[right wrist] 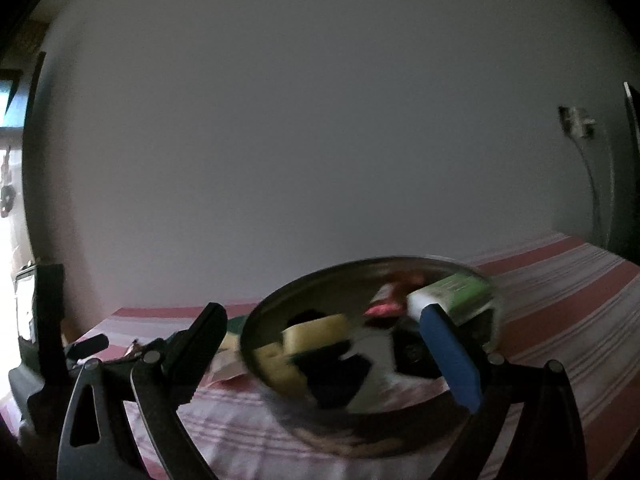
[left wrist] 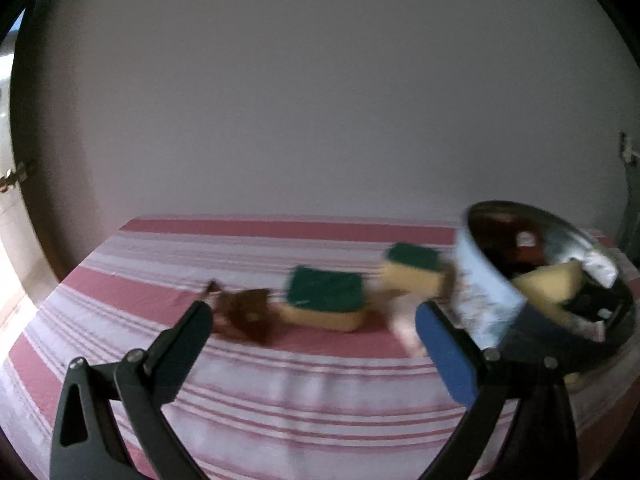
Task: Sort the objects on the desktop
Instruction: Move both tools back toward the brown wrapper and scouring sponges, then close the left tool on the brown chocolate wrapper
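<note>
A steel bowl (left wrist: 600, 312) stands at the right of the striped table, holding a yellow sponge (left wrist: 548, 284) and other blurred items. Two green-topped yellow sponges (left wrist: 324, 300) (left wrist: 412, 268) and a brown object (left wrist: 248, 316) lie on the cloth. My left gripper (left wrist: 316, 320) is open and empty above the cloth, left of the bowl. In the right wrist view the bowl (right wrist: 280, 304) sits tilted between my fingers, with a yellow sponge (right wrist: 316, 336), a green-and-white box (right wrist: 456, 292) and dark items inside. My right gripper (right wrist: 324, 320) is open around the bowl's near side.
A pink and white striped cloth (left wrist: 304, 392) covers the table against a plain wall. The left gripper's body (right wrist: 44, 340) shows at the left of the right wrist view. A wall socket with a cable (right wrist: 576, 120) is at the right.
</note>
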Demonstrator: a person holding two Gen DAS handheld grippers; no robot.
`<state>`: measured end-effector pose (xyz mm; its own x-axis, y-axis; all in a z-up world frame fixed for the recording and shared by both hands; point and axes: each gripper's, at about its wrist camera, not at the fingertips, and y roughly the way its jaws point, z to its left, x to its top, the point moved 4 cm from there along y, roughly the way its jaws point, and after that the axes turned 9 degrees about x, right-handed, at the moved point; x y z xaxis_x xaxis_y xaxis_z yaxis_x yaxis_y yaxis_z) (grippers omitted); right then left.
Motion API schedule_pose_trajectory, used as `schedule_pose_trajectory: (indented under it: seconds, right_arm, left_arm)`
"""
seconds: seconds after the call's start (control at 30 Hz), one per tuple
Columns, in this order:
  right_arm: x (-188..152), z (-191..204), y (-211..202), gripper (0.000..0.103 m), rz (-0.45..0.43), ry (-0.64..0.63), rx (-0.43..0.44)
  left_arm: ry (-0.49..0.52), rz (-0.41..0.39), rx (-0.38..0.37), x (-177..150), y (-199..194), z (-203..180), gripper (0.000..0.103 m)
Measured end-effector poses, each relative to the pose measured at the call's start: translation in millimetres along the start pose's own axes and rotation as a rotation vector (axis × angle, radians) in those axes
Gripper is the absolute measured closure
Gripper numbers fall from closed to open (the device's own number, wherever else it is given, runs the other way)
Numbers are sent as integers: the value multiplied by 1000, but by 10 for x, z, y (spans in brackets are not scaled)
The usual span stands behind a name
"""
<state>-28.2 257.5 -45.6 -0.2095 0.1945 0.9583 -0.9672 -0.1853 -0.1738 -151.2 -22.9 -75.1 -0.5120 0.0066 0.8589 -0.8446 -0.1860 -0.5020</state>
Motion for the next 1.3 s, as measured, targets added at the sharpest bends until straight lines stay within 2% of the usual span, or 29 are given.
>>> schedule_pose_trajectory:
  seconds: [0.27,0.37,0.5,0.67,0.77,0.8,0.87,0.93,1.0,1.17,1.23,1.3]
  right_arm:
    - [-181,505,182,4,81,18,116]
    - [-242,688,239,4,109,9,158]
    - [-284,830,299,4,137,-19,193]
    - [-301,900,306,4,146,-35,214]
    - [-289,889,300,4,155,-25,222]
    - [-292,891,309,4,158,-24,223]
    - [-299,899,327,4,165,-26,227]
    - [-320,919,375,4,177,-35,228]
    - [-343,949,426,4,195,-48,225]
    - [-364,1059,545,4,203,-75,232]
    - [-373,1110,634,4,214,-83,235]
    - [-385,1183,790,4,248,-76,266]
  left_arm:
    - [-61,201,94,-35,586,565,0]
    - [-73,298,89,-49,896,659,3]
    - [-78,340,63,-18,1115,617,6]
    - [2,384,61,-19,1280,400,10]
    - [-10,403,71,-5,1371,410,10]
    - [-35,407,49,-3,1374,420,12]
    - [-28,397,49,0,1366,424,22]
    - [5,377,14,18,1345,368,44]
    - [36,362,-16,16,1299,298,57]
    - [19,356,-48,2,1236,276,62]
    - [1,323,-60,48,1156,381,72]
    - [-20,278,-37,115,1083,532,73]
